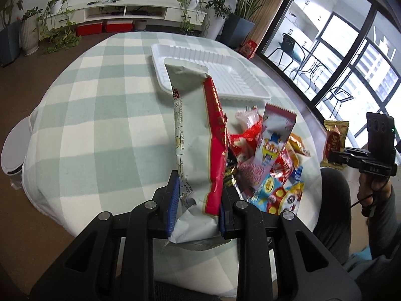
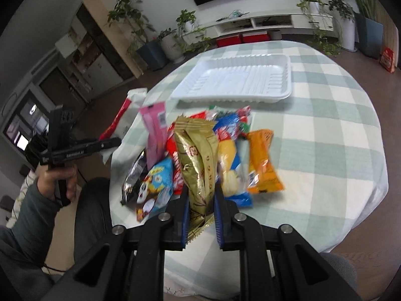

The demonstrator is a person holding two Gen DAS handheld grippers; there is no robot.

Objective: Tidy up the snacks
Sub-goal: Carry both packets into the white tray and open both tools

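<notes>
My left gripper (image 1: 199, 188) is shut on a long white and red snack packet (image 1: 195, 135) and holds it above the table, pointing toward the white plastic tray (image 1: 240, 77). My right gripper (image 2: 201, 195) is shut on a gold snack packet (image 2: 198, 158) and holds it over the pile of snacks (image 2: 225, 150). The pile (image 1: 265, 158) lies just in front of the tray (image 2: 235, 80). An orange packet (image 2: 263, 163) lies at the pile's right side. The tray holds nothing. The gold packet (image 1: 334, 143) and right gripper also show in the left wrist view.
The round table has a green and white checked cloth (image 2: 325, 125). Potted plants (image 1: 60, 2), a white shelf unit (image 1: 125, 10) and red boxes (image 1: 102, 27) stand beyond it. Glass doors (image 1: 338, 57) are on one side. My knee (image 2: 92, 215) is by the table's near edge.
</notes>
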